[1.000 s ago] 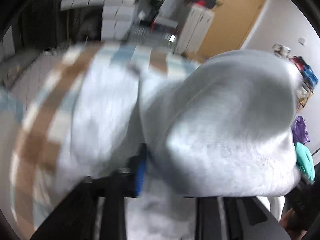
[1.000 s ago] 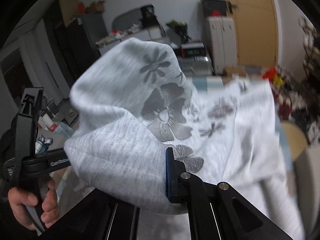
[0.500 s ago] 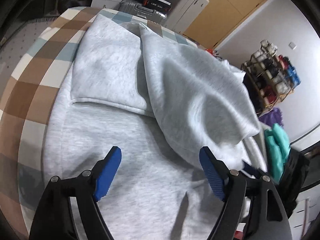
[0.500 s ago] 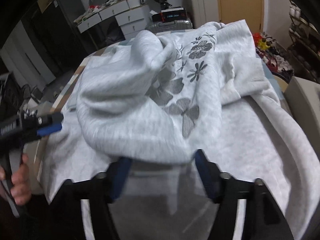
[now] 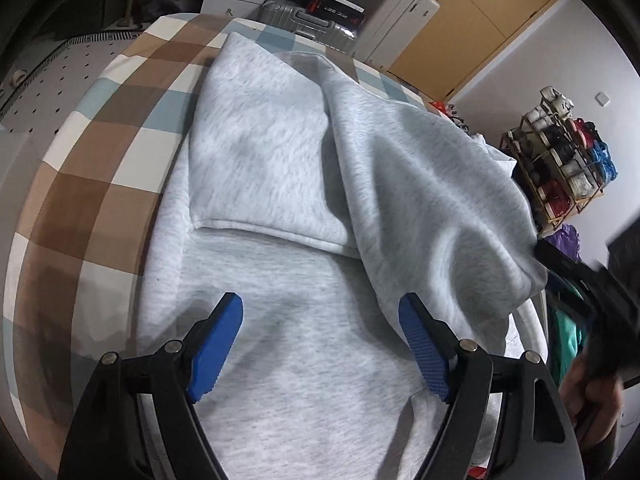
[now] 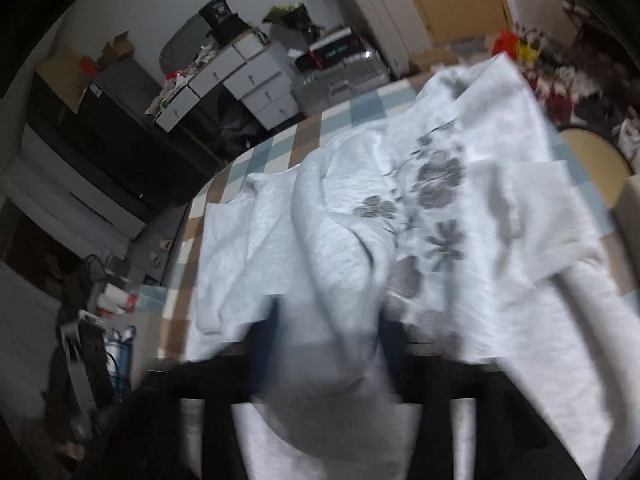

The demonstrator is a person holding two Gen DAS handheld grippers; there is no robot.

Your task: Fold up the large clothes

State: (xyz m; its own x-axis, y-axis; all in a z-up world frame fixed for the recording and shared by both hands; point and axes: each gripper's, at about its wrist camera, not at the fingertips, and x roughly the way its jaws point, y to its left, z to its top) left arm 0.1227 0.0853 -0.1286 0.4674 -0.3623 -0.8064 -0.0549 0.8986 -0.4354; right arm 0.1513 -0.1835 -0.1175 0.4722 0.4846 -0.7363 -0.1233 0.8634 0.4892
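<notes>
Light grey fleece sweatshirt (image 5: pixel 304 264), dropped across frame centre on the checked cloth (image 5: pixel 92 184). Left gripper (image 5: pixel 320 344) has released, empty. Right gripper (image 6: pixel 324 344), blurred at lower centre, has just been closing around a fold; regripping likely.

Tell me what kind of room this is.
Most likely a lived-in home room, cluttered with storage. A grey sweatshirt lies on a checked table; behind it stand white drawers, a suitcase and a shoe rack.
</notes>
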